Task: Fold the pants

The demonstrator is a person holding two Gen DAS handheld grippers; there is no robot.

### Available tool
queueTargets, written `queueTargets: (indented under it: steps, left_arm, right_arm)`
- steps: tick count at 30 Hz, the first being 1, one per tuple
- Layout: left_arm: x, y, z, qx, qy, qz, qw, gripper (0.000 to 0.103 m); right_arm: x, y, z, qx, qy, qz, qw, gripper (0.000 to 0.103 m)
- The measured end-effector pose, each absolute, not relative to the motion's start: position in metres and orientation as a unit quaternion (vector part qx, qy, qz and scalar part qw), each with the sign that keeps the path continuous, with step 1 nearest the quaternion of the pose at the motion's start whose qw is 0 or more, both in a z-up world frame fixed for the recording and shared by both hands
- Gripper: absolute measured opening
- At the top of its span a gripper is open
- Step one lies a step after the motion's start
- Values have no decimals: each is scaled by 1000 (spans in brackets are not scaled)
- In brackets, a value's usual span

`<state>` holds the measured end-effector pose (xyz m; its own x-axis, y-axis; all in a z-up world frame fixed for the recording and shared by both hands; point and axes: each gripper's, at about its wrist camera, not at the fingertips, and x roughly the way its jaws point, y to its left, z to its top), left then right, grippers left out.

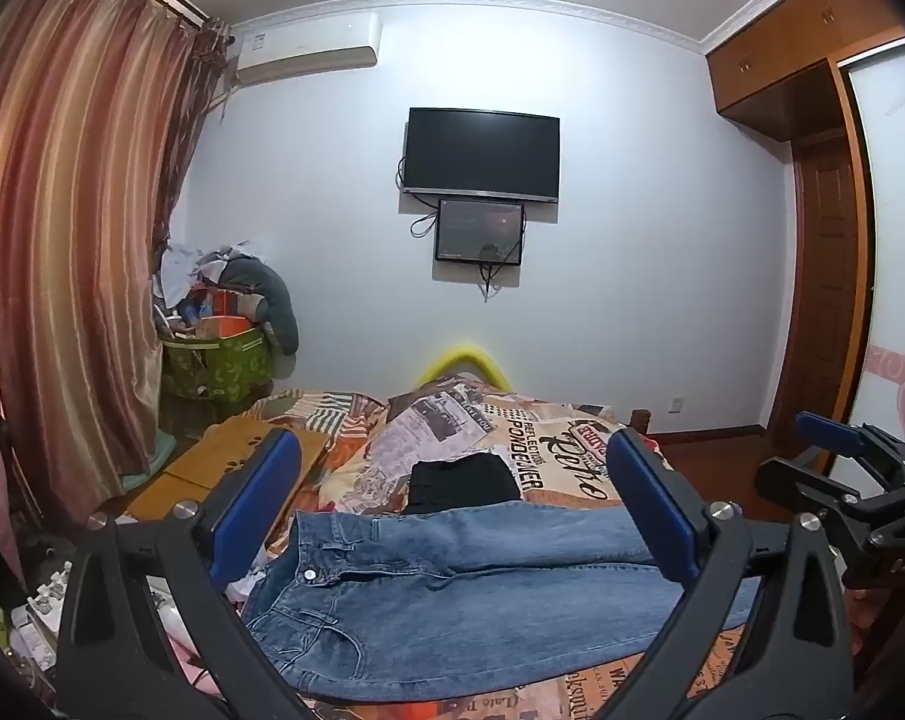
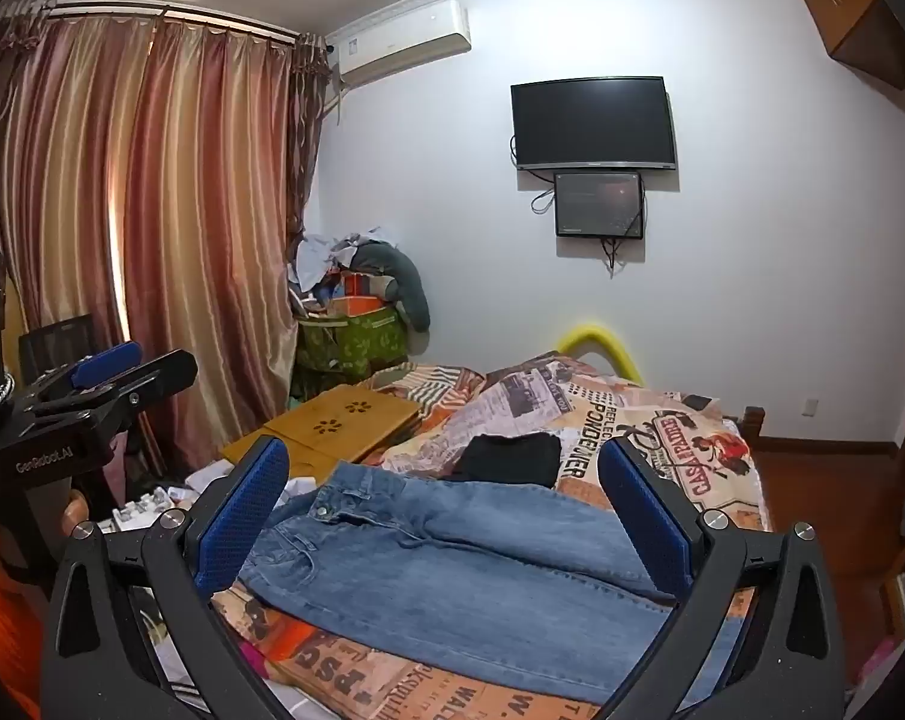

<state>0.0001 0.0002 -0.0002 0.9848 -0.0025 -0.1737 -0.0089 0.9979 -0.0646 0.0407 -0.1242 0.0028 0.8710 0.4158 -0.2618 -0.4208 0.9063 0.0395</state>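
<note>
Blue jeans [image 1: 482,600] lie flat across the near end of the bed, with the buttoned waist at the left and the legs running right. My left gripper [image 1: 452,444] hovers open above them, nothing between its blue pads. The right gripper [image 2: 443,450] is open too, above the jeans [image 2: 452,570] and touching nothing. Each one shows in the other's view: the right gripper [image 1: 812,456] at the right edge, the left gripper [image 2: 152,363] at the left. A folded black garment [image 1: 461,480] [image 2: 512,459] lies just beyond the jeans.
The bed has a printed newspaper-style cover [image 1: 572,450]. A wooden lap table [image 2: 332,426] rests on its left side. Beyond it, a green basket piled with clothes [image 2: 356,342] stands by the curtain [image 2: 182,240]. A TV [image 1: 482,150] hangs on the far wall.
</note>
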Motion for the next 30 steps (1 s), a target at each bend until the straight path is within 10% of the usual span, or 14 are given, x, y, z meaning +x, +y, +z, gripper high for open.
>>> queueTargets:
  steps: [30]
  left_arm:
    - [16,1,-9,-27,104,-8,994,103]
  right_arm:
    - [47,-132,9,-7,133,211,968,103]
